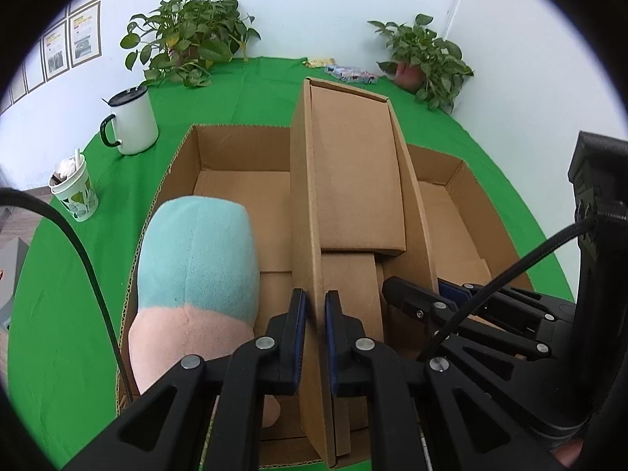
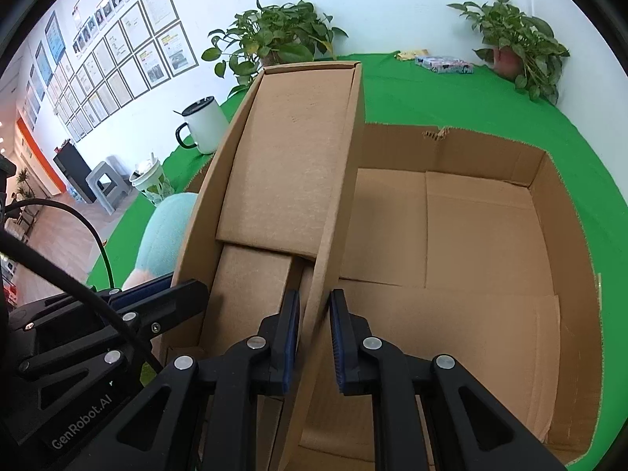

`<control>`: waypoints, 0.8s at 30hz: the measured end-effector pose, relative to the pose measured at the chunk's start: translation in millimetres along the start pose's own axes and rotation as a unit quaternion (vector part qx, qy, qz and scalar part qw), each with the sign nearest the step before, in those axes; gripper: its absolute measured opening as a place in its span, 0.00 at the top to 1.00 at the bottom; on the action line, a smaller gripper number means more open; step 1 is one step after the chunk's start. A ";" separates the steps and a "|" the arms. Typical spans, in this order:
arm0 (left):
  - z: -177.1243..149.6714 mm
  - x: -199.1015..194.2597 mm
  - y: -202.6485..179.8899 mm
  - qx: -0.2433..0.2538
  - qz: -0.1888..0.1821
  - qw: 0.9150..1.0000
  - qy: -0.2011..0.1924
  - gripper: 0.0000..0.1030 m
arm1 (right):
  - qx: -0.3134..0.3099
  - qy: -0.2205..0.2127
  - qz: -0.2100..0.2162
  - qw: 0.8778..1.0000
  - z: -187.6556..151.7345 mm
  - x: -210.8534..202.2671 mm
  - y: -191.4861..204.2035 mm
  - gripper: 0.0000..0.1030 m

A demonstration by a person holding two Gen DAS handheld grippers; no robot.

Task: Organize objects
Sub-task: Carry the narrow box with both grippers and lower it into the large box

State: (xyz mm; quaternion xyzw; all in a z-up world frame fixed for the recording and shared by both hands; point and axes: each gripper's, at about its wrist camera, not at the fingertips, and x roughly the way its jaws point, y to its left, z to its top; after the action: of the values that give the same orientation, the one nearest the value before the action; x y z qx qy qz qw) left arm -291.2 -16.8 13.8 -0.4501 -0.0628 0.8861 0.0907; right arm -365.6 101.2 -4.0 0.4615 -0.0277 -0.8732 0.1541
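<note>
A narrow open cardboard box (image 1: 353, 165) hangs over a large open cardboard carton (image 1: 235, 196) on the green tablecloth. My left gripper (image 1: 316, 314) is shut on the narrow box's left wall. My right gripper (image 2: 314, 314) is shut on its right wall (image 2: 333, 196); that gripper also shows at the right in the left wrist view (image 1: 439, 294). A teal and pink plush toy (image 1: 196, 271) lies in the carton's left part. The carton's right part (image 2: 471, 255) holds nothing that I can see.
A white mug with a black lid (image 1: 131, 121) and a paper cup with a straw (image 1: 74, 192) stand left of the carton. Two potted plants (image 1: 188, 35) (image 1: 424, 59) and a flat printed packet (image 1: 351, 73) sit at the table's back, against the wall.
</note>
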 end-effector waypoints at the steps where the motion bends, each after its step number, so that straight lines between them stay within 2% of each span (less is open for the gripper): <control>1: -0.7 1.6 0.7 -0.002 0.003 1.000 0.003 0.92 | 0.002 0.006 0.003 1.000 0.9 5.4 -0.7 0.87; 9: -5.5 13.1 0.5 0.004 0.023 0.999 0.024 0.92 | 0.007 0.030 0.009 0.999 -11.8 25.0 2.2 0.88; 24: -14.2 34.6 16.3 -0.024 0.021 0.997 0.074 0.91 | 0.020 0.076 0.016 0.997 -27.5 58.1 5.5 0.89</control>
State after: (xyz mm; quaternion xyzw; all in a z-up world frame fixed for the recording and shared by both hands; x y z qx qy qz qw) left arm -301.4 -24.7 -24.8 -0.5175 -0.0677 0.8505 0.0657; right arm -372.4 81.4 -65.0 0.5294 -0.0406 -0.8322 0.1602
